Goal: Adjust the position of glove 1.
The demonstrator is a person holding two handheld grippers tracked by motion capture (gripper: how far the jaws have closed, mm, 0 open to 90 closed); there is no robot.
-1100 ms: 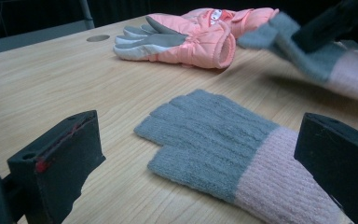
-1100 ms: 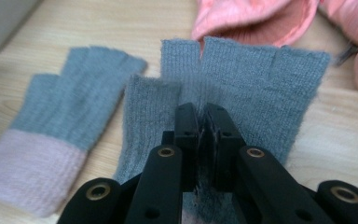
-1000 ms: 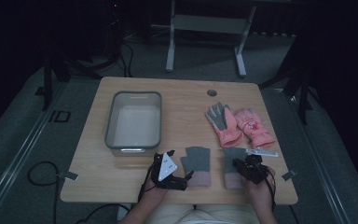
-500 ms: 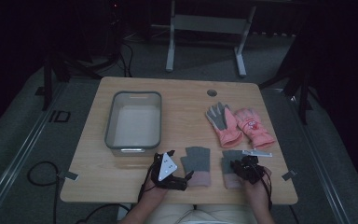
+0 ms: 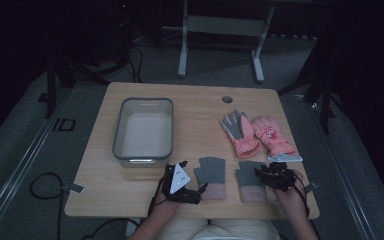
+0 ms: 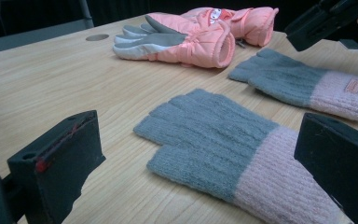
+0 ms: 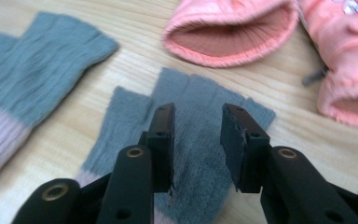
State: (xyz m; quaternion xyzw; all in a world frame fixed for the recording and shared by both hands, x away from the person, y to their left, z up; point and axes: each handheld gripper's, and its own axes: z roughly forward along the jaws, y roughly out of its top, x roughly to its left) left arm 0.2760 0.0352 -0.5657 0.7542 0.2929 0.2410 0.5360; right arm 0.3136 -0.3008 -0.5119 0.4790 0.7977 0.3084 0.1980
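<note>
Work in hand: two grey knit gloves with pink cuffs lie flat at the near edge of the bench (image 5: pixel 130 200), both to the right of the grey tub (image 5: pixel 143 131), which serves as landmark.
Left grey glove (image 5: pixel 211 177): nearer the tub, just off its near right corner, fingers pointing away from the person.
Right grey glove (image 5: pixel 250 181): farther right of the tub, beside its twin but not touching it.
Pink padded gloves (image 5: pixel 257 134): well right of the tub and level with it, beyond the grey pair.
Handling: I judge the knit gloves light, soft and floppy; they would sag and fold from any pinch point, and nothing about them is fragile. The ribbed pink cuff (image 6: pixel 279 186) is the thickest part and likely the surest place to pinch; a pinch on the thin grey fingers may catch one layer only.
Left tool (image 5: pixel 186 189): jaws wide apart, low and almost level with the bench, the left glove's cuff lying between them with neither jaw pressing on it.
Right tool (image 7: pixel 196 140): jaws have just been opening and stand partly apart above the right grey glove's hand part, no cloth pinched between them.
Hands: both forearms come in from the near edge; the right hand (image 5: pixel 287 187) angles its tool forward and down.
</note>
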